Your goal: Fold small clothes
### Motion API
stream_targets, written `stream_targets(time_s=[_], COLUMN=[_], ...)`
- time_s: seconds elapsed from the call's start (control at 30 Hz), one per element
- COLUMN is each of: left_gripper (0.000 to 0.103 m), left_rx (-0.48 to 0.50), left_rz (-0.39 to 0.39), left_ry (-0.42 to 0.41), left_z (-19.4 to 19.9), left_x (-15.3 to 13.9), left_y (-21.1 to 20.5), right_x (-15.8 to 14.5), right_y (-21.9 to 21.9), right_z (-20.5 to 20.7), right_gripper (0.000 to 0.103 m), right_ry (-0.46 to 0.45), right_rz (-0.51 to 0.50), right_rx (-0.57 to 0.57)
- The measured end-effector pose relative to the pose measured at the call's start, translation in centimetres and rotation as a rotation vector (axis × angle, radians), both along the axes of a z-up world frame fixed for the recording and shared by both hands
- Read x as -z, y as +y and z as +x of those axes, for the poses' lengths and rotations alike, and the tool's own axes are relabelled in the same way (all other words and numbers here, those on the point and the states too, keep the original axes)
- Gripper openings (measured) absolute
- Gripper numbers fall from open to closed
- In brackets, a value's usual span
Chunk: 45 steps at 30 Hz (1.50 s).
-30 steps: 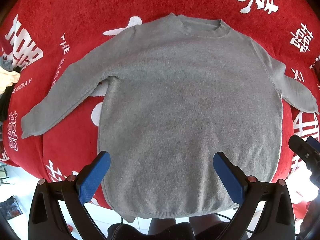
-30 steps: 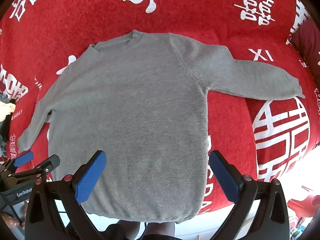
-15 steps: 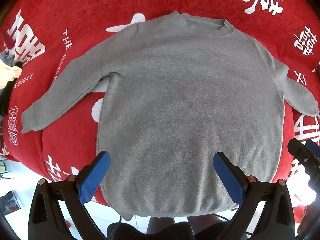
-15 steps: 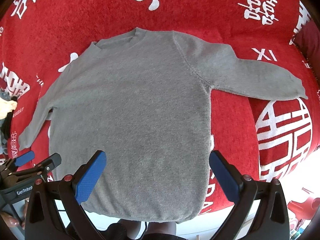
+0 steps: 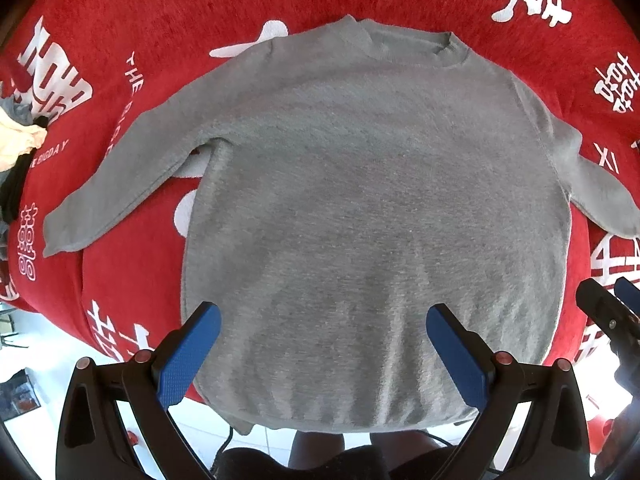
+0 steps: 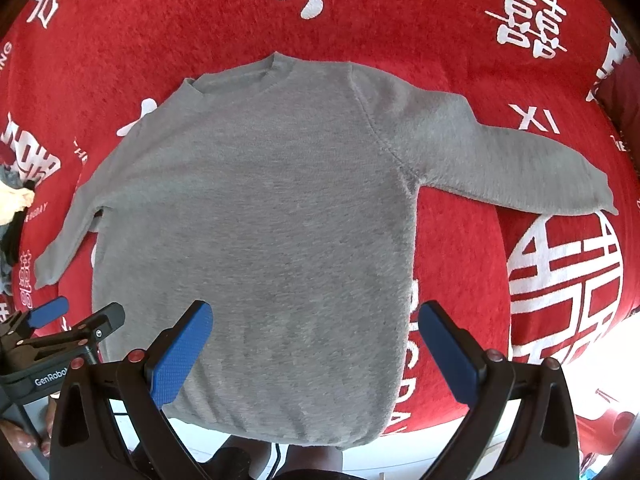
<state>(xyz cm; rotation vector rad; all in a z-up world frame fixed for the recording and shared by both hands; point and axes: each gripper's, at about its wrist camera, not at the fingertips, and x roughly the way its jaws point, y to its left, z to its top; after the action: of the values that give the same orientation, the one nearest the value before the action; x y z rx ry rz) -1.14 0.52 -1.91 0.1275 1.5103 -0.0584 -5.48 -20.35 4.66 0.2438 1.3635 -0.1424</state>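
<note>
A small grey long-sleeved sweater (image 5: 360, 208) lies flat, collar away from me and both sleeves spread out, on a red cloth with white characters (image 5: 160, 20). It also shows in the right wrist view (image 6: 256, 232). My left gripper (image 5: 324, 348) is open and empty above the sweater's hem, toward its left side. My right gripper (image 6: 316, 344) is open and empty above the hem, toward its right side. The left sleeve cuff (image 5: 60, 236) and right sleeve cuff (image 6: 592, 196) lie flat on the cloth.
A pile of other clothes (image 5: 16, 148) lies at the cloth's left edge. The near edge of the red surface drops to a white tiled floor (image 5: 24, 352). The right gripper shows at the right of the left wrist view (image 5: 612, 312).
Both grippers have drawn slightly nearer to the sweater, which looks a little larger and lower in view. The sweater has not moved. Both grippers stay open.
</note>
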Motion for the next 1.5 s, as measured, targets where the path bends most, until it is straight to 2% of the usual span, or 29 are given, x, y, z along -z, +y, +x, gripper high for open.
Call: stream_targets(time_s=[0.5, 1.27, 1.5], left_gripper=[0.103, 0.103, 0.103], left_rx=[-0.044, -0.082, -0.102], left_rz=[-0.006, -0.021, -0.048], left_ry=[0.007, 0.011, 0.016], left_z=[-0.3, -0.6, -0.7], left_x=[0.1, -0.2, -0.2], left_y=[-0.8, -1.1, -1.1], right_x=[0.6, 0.7, 0.8], right_y=[-0.1, -0.5, -0.5], right_z=[1.1, 1.3, 1.4], right_gripper=[0.103, 0.103, 0.103], right_ry=[0.005, 0.005, 0.003], right_rz=[0.016, 0.022, 0.024], right_rx=[-0.067, -0.084, -0.090])
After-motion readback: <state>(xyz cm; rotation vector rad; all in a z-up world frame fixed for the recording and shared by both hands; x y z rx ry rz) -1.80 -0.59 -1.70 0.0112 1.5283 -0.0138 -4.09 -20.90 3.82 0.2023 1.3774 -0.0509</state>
